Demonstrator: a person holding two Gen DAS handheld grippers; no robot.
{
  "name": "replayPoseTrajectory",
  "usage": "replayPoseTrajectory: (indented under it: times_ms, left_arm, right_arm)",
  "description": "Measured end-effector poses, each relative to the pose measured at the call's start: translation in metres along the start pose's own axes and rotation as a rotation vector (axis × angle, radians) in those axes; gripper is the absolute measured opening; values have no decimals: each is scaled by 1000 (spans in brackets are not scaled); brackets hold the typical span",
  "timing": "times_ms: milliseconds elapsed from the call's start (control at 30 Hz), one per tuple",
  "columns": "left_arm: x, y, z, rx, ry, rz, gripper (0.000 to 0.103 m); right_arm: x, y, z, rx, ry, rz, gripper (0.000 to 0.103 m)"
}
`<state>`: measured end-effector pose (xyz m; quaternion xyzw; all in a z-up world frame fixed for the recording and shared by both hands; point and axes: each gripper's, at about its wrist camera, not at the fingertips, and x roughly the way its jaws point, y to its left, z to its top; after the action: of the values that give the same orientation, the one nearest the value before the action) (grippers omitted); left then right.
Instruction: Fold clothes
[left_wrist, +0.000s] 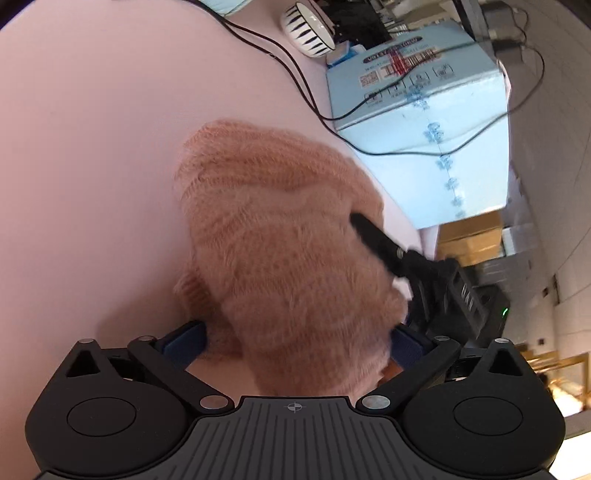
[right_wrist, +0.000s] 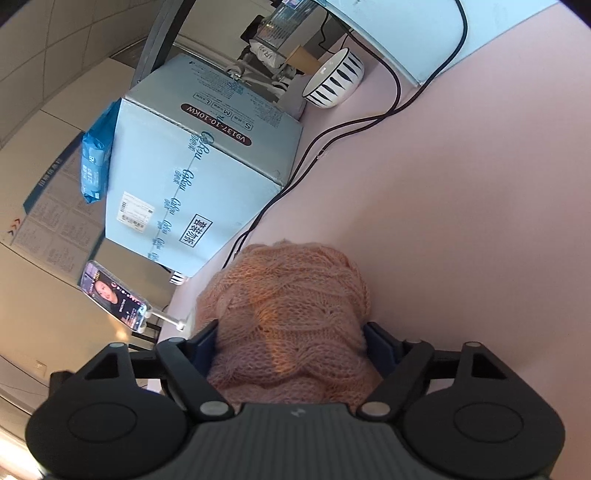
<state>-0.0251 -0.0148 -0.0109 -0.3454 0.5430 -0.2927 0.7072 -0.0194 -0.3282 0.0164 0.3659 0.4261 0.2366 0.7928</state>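
Sweater: one fuzzy peach-pink cable-knit sweater (left_wrist: 280, 236), bunched on the pink table (left_wrist: 92, 166).
Left gripper (left_wrist: 295, 341): jaws wide, knit between them; grip unclear.
Right gripper (right_wrist: 291, 341): jaws flank the knit; contact unclear.
Boxes: one pale blue carton (right_wrist: 192, 177).
Bowls: one striped bowl (right_wrist: 334, 79).

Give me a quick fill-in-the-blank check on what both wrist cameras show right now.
1. The knitted sweater lies on a ____ table.
2. The striped bowl stands beside a light-blue ____.
3. Black ____ run across the table between bowl and sweater.

Answers: pink; box; cables
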Motion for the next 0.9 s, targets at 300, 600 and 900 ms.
replayPoseTrajectory:
  times_ms: [300,600,900]
  left_arm:
    - [12,-2,-2,124,-78,-18,68]
    - [-14,4,-21,160,-126,-9,44]
    - [-111,6,-38,204,-256,-20,44]
  right_arm:
    - [-1,-3,-6,-10,-22,75,60]
    - [-4,41,-26,-143,-79,64,46]
    - [14,123,-44,-231,-31,258,45]
